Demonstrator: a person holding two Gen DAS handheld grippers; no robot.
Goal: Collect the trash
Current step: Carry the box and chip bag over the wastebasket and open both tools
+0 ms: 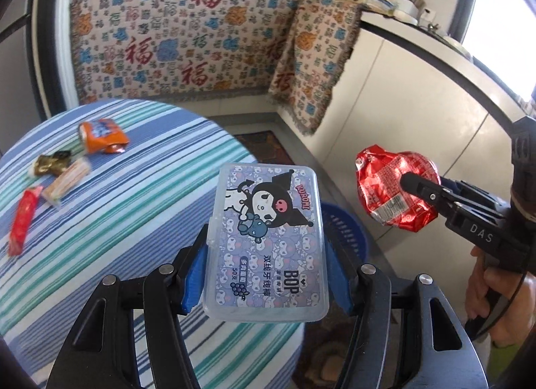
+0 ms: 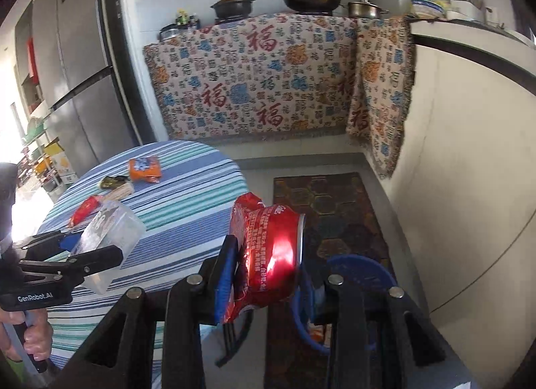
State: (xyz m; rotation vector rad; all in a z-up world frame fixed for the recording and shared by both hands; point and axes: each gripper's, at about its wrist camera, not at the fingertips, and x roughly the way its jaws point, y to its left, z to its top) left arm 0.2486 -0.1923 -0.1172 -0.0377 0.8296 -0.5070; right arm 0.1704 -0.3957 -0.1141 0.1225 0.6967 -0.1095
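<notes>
In the left wrist view my left gripper [image 1: 268, 265] is shut on a clear plastic floss-pick box [image 1: 264, 215] with a cartoon print, held over the edge of the striped round table [image 1: 117, 221]. To its right, my right gripper [image 1: 402, 195] is shut on a crushed red can [image 1: 382, 181]. The right wrist view shows that can [image 2: 271, 238] pinched between the blue pads of my right gripper [image 2: 268, 275], above a blue bin [image 2: 355, 268]. My left gripper [image 2: 100, 251] with the box [image 2: 110, 231] is at the left. An orange packet [image 1: 102, 136], a red wrapper [image 1: 23, 218] and other wrappers lie on the table.
The blue bin [image 1: 348, 221] stands on the floor beside the table, next to a dark patterned rug [image 2: 335, 208]. White cabinets [image 2: 462, 188] run along the right. A patterned cloth [image 2: 254, 81] hangs over the far counter with pots. A fridge [image 2: 77, 71] stands at the left.
</notes>
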